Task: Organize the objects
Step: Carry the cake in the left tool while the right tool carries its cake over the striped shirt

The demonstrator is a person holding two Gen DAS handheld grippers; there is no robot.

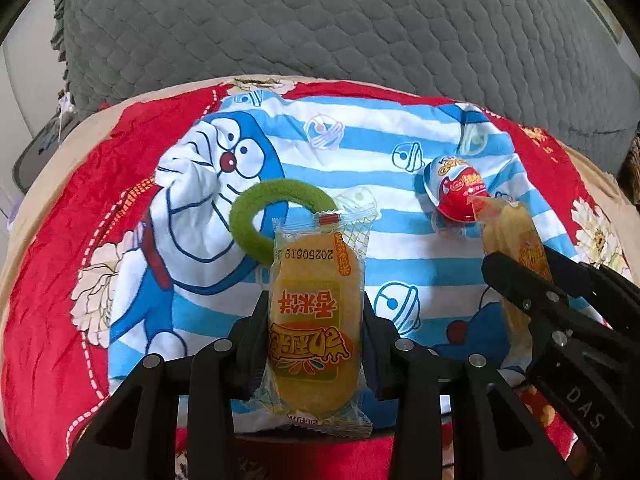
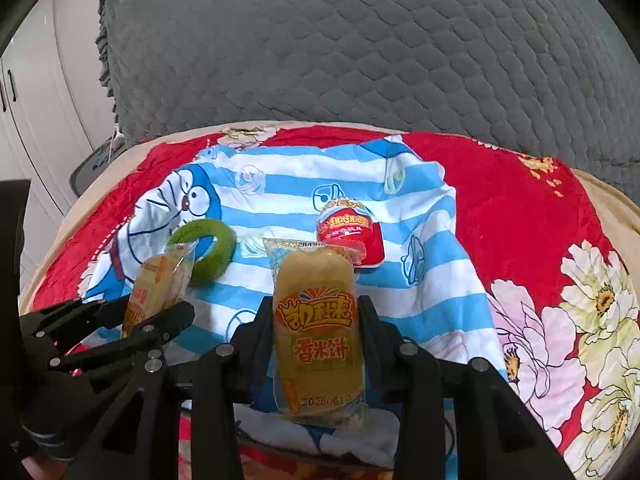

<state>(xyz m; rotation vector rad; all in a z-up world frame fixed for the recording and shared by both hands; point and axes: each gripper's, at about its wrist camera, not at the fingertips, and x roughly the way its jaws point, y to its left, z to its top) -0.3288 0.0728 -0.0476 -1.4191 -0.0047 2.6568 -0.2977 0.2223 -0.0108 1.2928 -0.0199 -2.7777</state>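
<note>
Crackers were held in both tongs, one wrapped pack apiece. The left gripper (image 1: 316, 320) was clenched on the left cracker (image 1: 316, 320), which stood lengthwise between the two fingers, its far end projecting past the fingertips over the green ring (image 1: 260, 216). The right gripper (image 2: 318, 328) was clenched likewise on the right cracker (image 2: 318, 328), pinched at its sides, its far end reaching toward the egg (image 2: 350, 232).

Both packs were held over the striped cloth (image 1: 400, 248), which was spread on a red blanket (image 1: 52, 300) with a grey quilt (image 1: 340, 20) behind. The ring and the egg lay on the cloth, well apart from each other.

In the left view the printing on the held pack was seen upside down, with the date code at the far end; in the right view the printing was upright, with the date code at the near end. The right gripper (image 1: 520, 280) was seen in the left view edge-on beside the egg (image 1: 456, 192), its pack (image 1: 508, 232) turned thin. White flowers (image 2: 592, 300) on the blanket and a white cabinet (image 2: 32, 100) were shown clearly only by the right view, where the left gripper (image 2: 156, 304) was seen at the lower left with its pack (image 2: 156, 284) in front of the ring (image 2: 208, 248).
</note>
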